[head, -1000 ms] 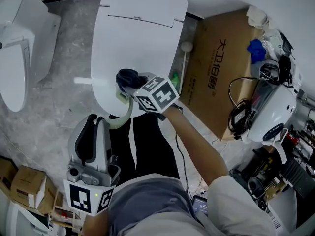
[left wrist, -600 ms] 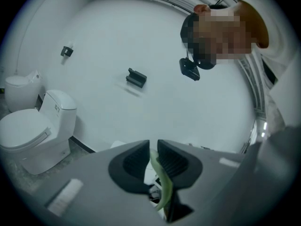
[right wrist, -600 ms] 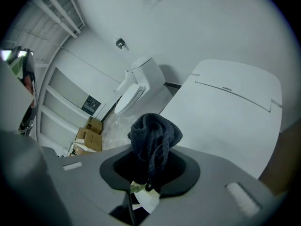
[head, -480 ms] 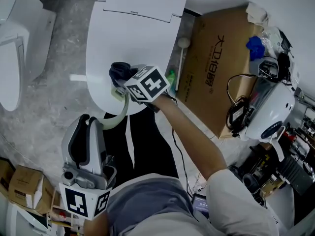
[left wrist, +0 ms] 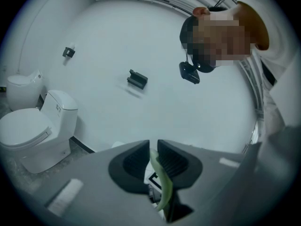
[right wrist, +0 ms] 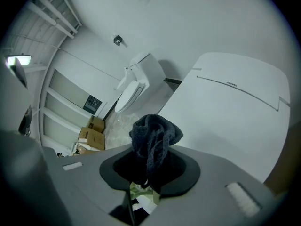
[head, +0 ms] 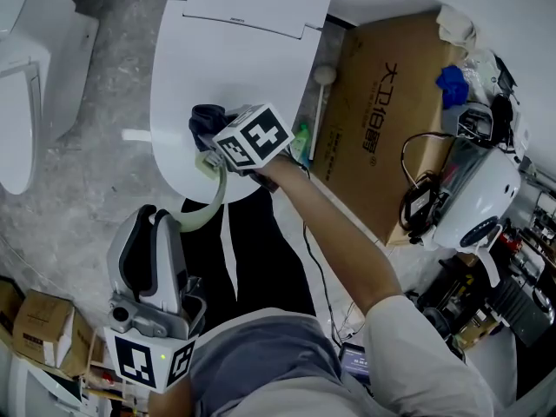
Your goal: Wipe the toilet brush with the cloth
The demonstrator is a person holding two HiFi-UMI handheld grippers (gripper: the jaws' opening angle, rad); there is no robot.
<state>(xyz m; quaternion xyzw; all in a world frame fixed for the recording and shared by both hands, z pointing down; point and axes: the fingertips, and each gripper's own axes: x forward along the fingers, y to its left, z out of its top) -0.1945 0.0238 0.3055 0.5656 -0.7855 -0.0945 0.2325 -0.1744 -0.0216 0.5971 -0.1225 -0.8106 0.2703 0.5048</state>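
The toilet brush (head: pixel 219 196) is a thin, pale green, curved strip held in the air over the front edge of the closed toilet lid (head: pixel 252 42). Its lower end is pinched in the left claw (head: pixel 162 217), low at the left of the head view. In the left gripper view the green strip (left wrist: pixel 162 182) stands between the jaws of that claw (left wrist: pixel 153 157), which are drawn in narrow on it.

From there the brush arcs up to the right claw (head: pixel 219 144), which hangs over the front part of the lid. The right claw grips a bunched dark blue cloth (head: pixel 207 122). In the right gripper view the cloth (right wrist: pixel 153 135) fills the gap between the jaws (right wrist: pixel 149 171) and bulges out past their tips. A bit of the green brush (right wrist: pixel 141 192) shows just under it. Whether cloth and brush touch I cannot tell.

The white lid (right wrist: pixel 235 112) lies below and beyond the cloth. A second white toilet (head: pixel 26 85) stands on the grey floor (head: pixel 104 181) off to the left, well apart. A large cardboard box (head: pixel 391 102) lies to the right of the toilet, and a stick with a round white head (head: pixel 323 76) stands between the two. Small cardboard boxes (head: pixel 39 328) sit on the floor at the lower left.
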